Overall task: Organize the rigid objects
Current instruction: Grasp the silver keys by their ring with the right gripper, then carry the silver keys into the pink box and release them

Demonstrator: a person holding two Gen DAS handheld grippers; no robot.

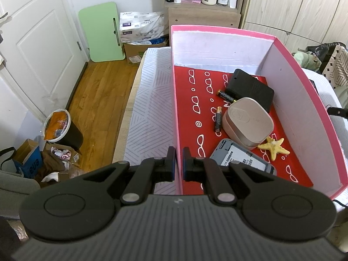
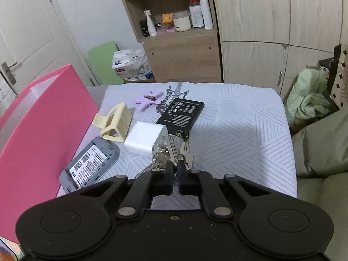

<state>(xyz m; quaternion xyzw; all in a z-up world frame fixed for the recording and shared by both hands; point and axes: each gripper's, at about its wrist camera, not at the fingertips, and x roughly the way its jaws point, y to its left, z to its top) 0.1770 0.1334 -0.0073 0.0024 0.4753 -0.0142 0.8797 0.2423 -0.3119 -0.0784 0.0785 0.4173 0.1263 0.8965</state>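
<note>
Right wrist view: right gripper [image 2: 175,169] clenched on the key ring [image 2: 179,159], lower centre. Left wrist view: left gripper [image 1: 179,159] clamps the pink box [image 1: 304,69] wall, bottom centre.

both wrist views look steeply down, sharing the pink box [image 1: 304,69].

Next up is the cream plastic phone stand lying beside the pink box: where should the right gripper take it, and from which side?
Probably by the cream plastic phone stand's flat ribbed back plate, jaws across its thin edge, coming from above on the side away from the pink cardboard box. That plate is the widest straight part; the open triangular foot and the tab offer less to pinch, and the box wall crowds its other side. The right gripper is now shut at the silver keyring.
</note>
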